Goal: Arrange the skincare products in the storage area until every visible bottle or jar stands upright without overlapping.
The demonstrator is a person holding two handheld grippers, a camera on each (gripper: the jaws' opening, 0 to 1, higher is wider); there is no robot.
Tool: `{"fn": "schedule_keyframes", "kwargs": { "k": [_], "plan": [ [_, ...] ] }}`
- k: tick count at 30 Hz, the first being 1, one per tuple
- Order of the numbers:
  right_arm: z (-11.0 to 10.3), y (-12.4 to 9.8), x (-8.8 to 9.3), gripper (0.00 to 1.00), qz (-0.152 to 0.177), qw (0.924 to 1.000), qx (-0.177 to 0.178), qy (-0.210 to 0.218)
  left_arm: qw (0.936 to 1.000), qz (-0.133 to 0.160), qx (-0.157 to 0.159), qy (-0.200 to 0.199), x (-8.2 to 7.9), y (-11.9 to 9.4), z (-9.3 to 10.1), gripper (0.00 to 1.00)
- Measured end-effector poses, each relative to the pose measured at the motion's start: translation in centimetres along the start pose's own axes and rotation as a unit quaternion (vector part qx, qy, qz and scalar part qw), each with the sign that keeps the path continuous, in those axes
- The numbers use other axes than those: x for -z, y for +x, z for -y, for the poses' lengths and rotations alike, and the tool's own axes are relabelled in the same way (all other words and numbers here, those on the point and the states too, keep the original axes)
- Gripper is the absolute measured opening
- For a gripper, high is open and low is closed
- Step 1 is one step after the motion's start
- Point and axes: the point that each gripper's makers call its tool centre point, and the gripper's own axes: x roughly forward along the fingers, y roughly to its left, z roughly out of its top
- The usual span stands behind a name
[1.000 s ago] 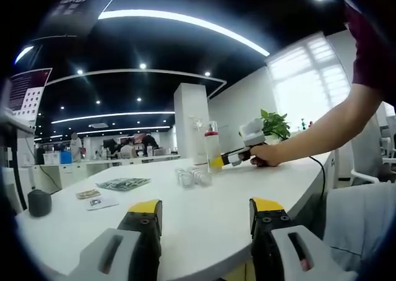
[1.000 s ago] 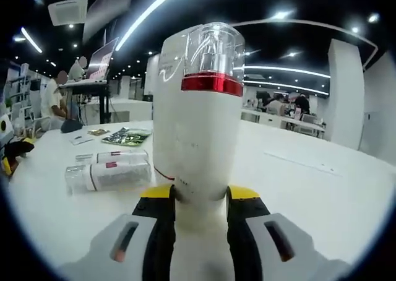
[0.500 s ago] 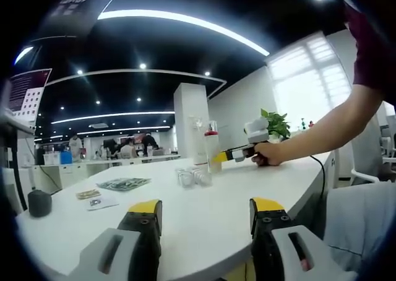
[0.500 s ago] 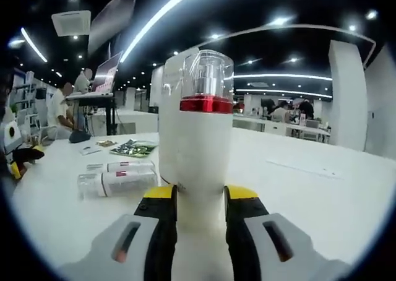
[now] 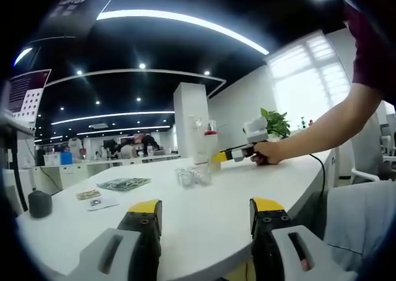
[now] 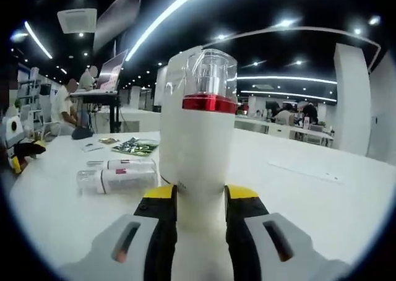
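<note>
My right gripper (image 6: 200,194) is shut on the lower body of a white pump bottle (image 6: 199,132) with a red band and a clear cap, which it holds upright. Behind the bottle stands a tall white box (image 6: 172,89). Two white bottles (image 6: 117,174) lie on their sides on the white table (image 6: 322,194), to the left of the held one. In the left gripper view the right gripper (image 5: 238,152), in a person's hand, holds that pump bottle (image 5: 210,145) beside the lying bottles (image 5: 192,176). My left gripper (image 5: 205,207) is open over the table's near part, holding nothing.
A dark round object (image 5: 39,202), two cards (image 5: 98,199) and a flat printed packet (image 5: 124,183) lie at the left of the table. A potted plant (image 5: 275,123) stands behind the person's hand. The table's rounded edge (image 5: 297,200) runs close on the right.
The right gripper has shifted the held pump bottle slightly, closer to the tall white box. The left gripper has not moved.
</note>
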Motion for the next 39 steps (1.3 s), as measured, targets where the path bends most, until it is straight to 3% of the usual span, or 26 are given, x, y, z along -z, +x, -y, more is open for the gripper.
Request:
{"fn": "schedule_keyframes", "kwargs": {
  "k": [3, 7, 11, 15, 18, 20, 22, 25, 27, 30, 33, 36, 39],
  "plan": [
    [-0.1, -0.1, 0.0, 0.29, -0.005, 1.0, 0.003, -0.006, 1.0, 0.001, 0.0, 0.0, 0.0, 0.0, 0.0, 0.59],
    [0.5, -0.9, -0.7, 0.41, 0.018, 0.9993, 0.017, 0.027, 1.0, 0.001, 0.0, 0.001, 0.0, 0.0, 0.0, 0.59],
    [0.6, -1.8, -1.0, 0.4, 0.029, 0.9984, 0.025, 0.043, 1.0, 0.001, 0.0, 0.003, 0.0, 0.1, 0.0, 0.59],
    [1.0, -2.6, -1.5, 0.48, 0.033, 0.9945, 0.038, 0.092, 1.0, 0.002, 0.003, 0.003, 0.0, 0.0, 0.1, 0.6],
    [1.6, -4.1, -2.0, 0.52, 0.045, 0.9851, 0.075, 0.148, 1.0, 0.002, 0.005, 0.001, 0.0, -0.1, 0.2, 0.61],
    [1.3, -5.1, -2.2, 0.51, 0.054, 0.9838, 0.091, 0.145, 1.0, 0.002, 0.006, 0.001, 0.0, -0.3, 0.2, 0.61],
    [-0.2, -5.5, -2.1, 0.52, 0.046, 0.9842, 0.093, 0.143, 1.0, 0.003, 0.007, -0.001, -0.1, -0.4, 0.3, 0.61],
    [-4.5, -5.1, -1.5, 0.54, 0.012, 0.9884, 0.062, 0.139, 0.9999, 0.004, 0.01, -0.003, -0.1, -0.4, 0.3, 0.61],
    [-6.7, -4.7, -1.6, 0.52, 0.0, 0.9925, 0.048, 0.112, 0.9999, 0.005, 0.01, -0.004, -0.1, -0.4, 0.3, 0.61],
    [-10.3, -3.2, -1.3, 0.61, -0.03, 0.9961, 0.034, 0.075, 0.9999, 0.004, 0.008, -0.007, -0.2, -0.4, 0.3, 0.61],
    [-12.4, -2.0, -1.0, 0.62, -0.049, 0.9959, 0.021, 0.072, 0.9999, 0.004, 0.007, -0.007, -0.2, -0.4, 0.3, 0.6],
    [-14.4, -0.6, -1.0, 0.58, -0.062, 0.996, 0.019, 0.062, 0.9999, 0.004, 0.007, -0.007, -0.1, -0.4, 0.3, 0.6],
    [-15.1, 0.4, -0.7, 0.57, -0.075, 0.995, 0.013, 0.066, 0.9999, 0.004, 0.008, -0.006, -0.1, -0.4, 0.3, 0.61]
  ]
}}
